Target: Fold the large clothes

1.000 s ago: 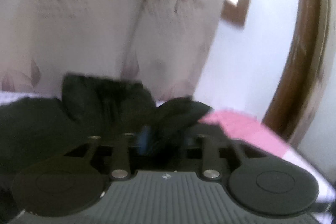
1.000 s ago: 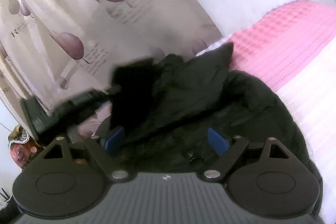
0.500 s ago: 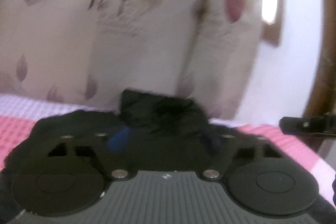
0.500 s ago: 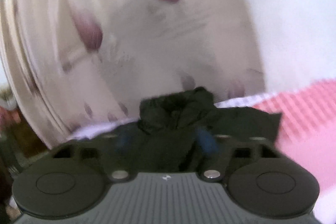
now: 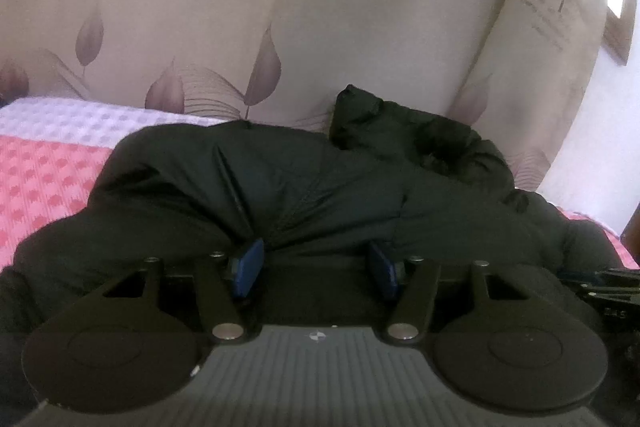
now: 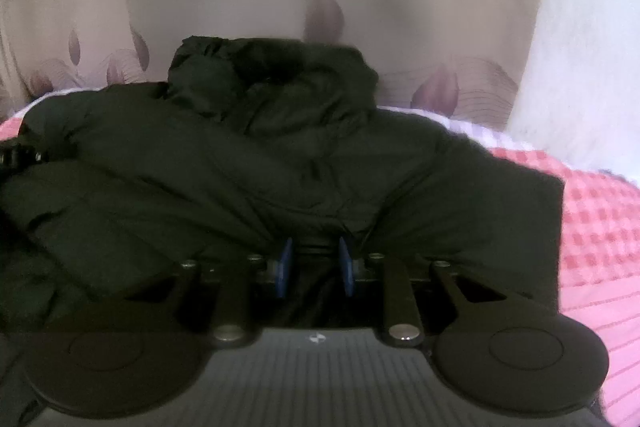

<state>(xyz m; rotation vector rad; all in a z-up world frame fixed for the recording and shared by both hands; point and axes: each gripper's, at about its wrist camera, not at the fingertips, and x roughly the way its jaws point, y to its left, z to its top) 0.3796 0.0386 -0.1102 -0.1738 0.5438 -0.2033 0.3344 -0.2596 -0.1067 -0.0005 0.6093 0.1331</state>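
Jaws of the right gripper (image 6: 314,269) have just been closing, pinching a jacket (image 6: 280,163) fold; left gripper (image 5: 314,265) jaws clamp bunched fabric. Jacket lies on the bed (image 5: 44,171); its near edge is hidden.

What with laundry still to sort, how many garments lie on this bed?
1: a black padded jacket sprawled across the pink checked bedcover, hood end toward the leaf-print curtain. More could lie outside both views.
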